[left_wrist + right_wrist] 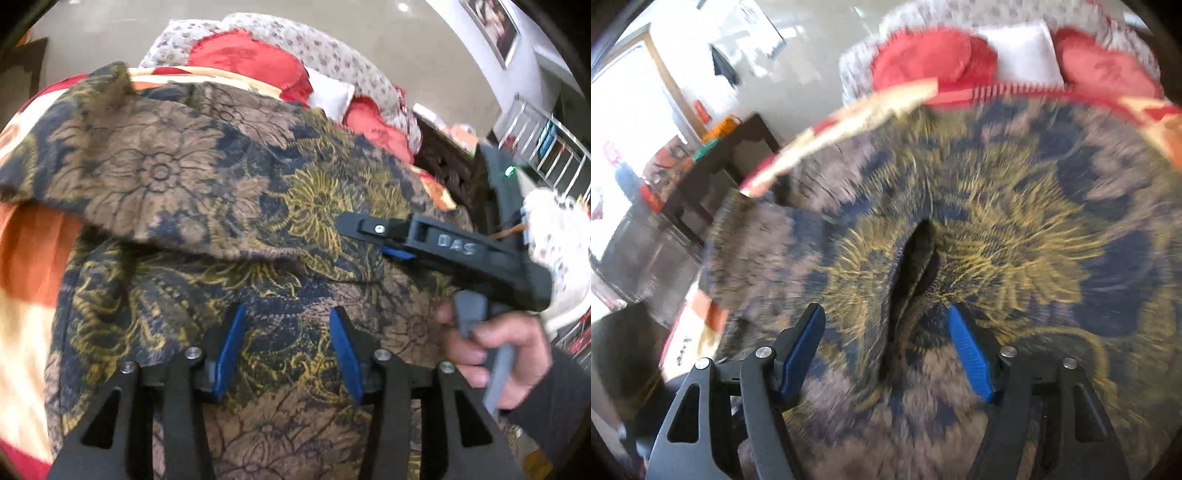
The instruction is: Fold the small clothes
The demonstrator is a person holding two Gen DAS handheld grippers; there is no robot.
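Item: one small garment [207, 192] of brown cloth printed with navy and mustard-yellow flowers, lying spread on a bed over a blanket [33, 258] patterned in orange, cream and red. In the left wrist view its upper part is turned over toward the camera, forming a thick flap whose rounded edge crosses the picture from left to right; the lower layer lies flat beneath. Left tongs [286, 350]: blue-padded tips spread apart, poised over the lower layer of the garment with nothing between them; contact with the cloth cannot be told. Right tongs [369, 236]: seen from the side in the left view, black with a strip of blue pad, tip resting at the right edge of the flap, the grey handle gripped by the right hand [498, 354]. In the blurred right wrist view the same right tongs [886, 350] stand spread wide over the garment [1015, 229], framing a dark upright crease or opening in the cloth; no fabric is pinched. Beyond the garment, at the head of the bed: red cushions [240, 59], a white pillow [1023, 51] and a floral-print cover [332, 48]. A dark wooden side table [713, 173] stands to the left in the right view.
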